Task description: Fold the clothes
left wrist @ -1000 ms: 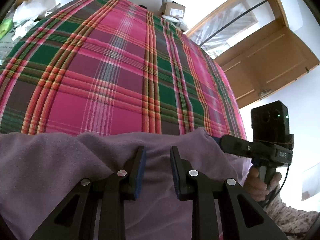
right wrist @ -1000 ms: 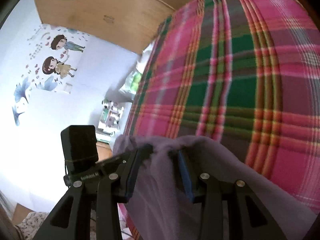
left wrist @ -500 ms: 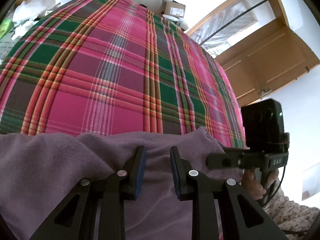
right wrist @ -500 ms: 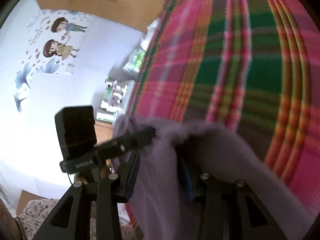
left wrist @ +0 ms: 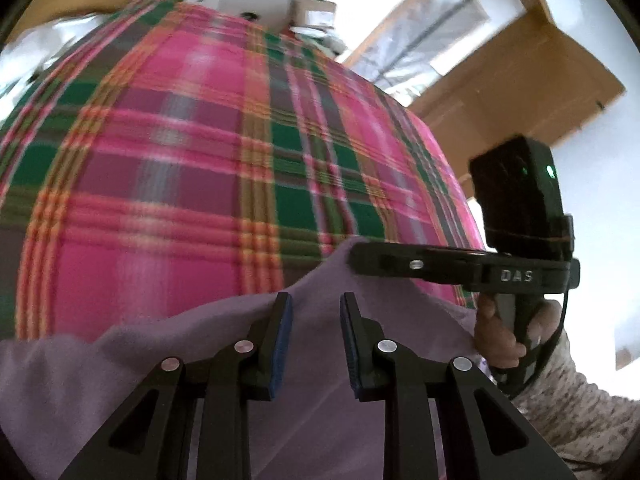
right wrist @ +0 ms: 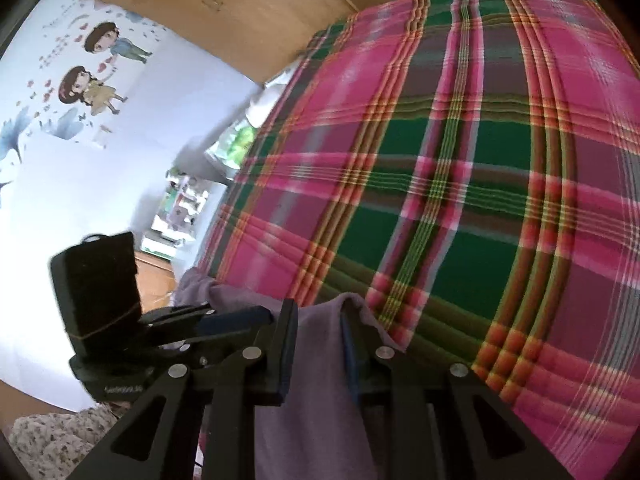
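while both grippers, left gripper (left wrist: pixel 315 340) and right gripper (right wrist: pixel 318 344), clamp jaws on the purple garment (left wrist: pixel 208 360) at the bed's (left wrist: pixel 160 184) near edge, its held edge runs between them.

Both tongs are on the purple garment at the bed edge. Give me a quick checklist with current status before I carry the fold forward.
1. Left tongs have purple garment between the pads: ok.
2. Right tongs have garment between the pads: ok.
3. Grip firmness on either side: cannot tell, a gap shows between the pads.
4. Plaid bedcover ahead free of objects where visible: ok.
5. Garment hangs flat, without twists: cannot tell, most of it is hidden below the tongs.
6. Tongs apart, not colliding: ok.
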Tool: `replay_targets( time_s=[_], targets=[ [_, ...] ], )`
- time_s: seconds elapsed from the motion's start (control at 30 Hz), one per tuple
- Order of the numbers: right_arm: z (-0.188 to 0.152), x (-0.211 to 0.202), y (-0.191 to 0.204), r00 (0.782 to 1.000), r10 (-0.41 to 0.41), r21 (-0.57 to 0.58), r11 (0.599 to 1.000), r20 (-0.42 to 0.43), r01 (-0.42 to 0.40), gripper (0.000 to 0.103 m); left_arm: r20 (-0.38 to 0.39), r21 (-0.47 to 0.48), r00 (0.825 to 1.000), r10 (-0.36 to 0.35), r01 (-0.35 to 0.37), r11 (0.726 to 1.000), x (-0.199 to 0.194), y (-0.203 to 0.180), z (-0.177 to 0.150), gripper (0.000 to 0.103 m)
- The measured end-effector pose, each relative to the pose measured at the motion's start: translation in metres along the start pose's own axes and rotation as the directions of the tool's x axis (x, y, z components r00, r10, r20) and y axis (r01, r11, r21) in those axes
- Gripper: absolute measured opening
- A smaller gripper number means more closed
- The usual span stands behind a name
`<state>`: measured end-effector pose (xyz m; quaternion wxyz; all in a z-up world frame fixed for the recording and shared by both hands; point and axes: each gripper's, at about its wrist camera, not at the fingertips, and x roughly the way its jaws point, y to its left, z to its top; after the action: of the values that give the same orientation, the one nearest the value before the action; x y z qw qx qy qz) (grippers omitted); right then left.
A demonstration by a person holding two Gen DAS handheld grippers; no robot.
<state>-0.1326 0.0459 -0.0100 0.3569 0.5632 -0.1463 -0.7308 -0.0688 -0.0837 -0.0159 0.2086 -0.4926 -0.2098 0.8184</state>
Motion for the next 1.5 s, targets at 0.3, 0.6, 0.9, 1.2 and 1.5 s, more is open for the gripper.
replay_targets(
  time_s=[0.3,0.6,0.9,1.2,1.5],
  targets=[
    [-0.031,-0.079,-0.003,0.982,-0.096,-0.04,0.994,0.164,0.104,0.023,-0.061,0.056,0.998,0.012,-0.009,0.998,0.026,-0.014,0.024,0.035],
    [-0.1,-0.126,-0.025,0.934,-0.312,-0.029,0.946,0.175,0.322,0.024,-0.122,0.099,0.992,-0.034,0.046,0.994,0.042,-0.016,0.021,0.035],
    [-0.116,-0.098,-0.003,0.936,-0.343,-0.276,0.895,0.077,0.35,0.03,-0.115,0.101,0.992,-0.054,0.066,0.993,0.045,-0.019,0.02,0.02],
    [-0.114,-0.078,0.006,0.928,-0.365,-0.363,0.857,0.074,0.366,0.019,-0.084,0.082,0.995,-0.061,0.068,0.994,0.042,-0.014,0.02,0.012],
    [-0.095,-0.092,-0.001,0.895,-0.396,-0.241,0.866,0.207,0.439,0.004,-0.049,0.055,0.996,-0.071,0.073,0.996,0.042,-0.009,0.025,0.01]
  ],
)
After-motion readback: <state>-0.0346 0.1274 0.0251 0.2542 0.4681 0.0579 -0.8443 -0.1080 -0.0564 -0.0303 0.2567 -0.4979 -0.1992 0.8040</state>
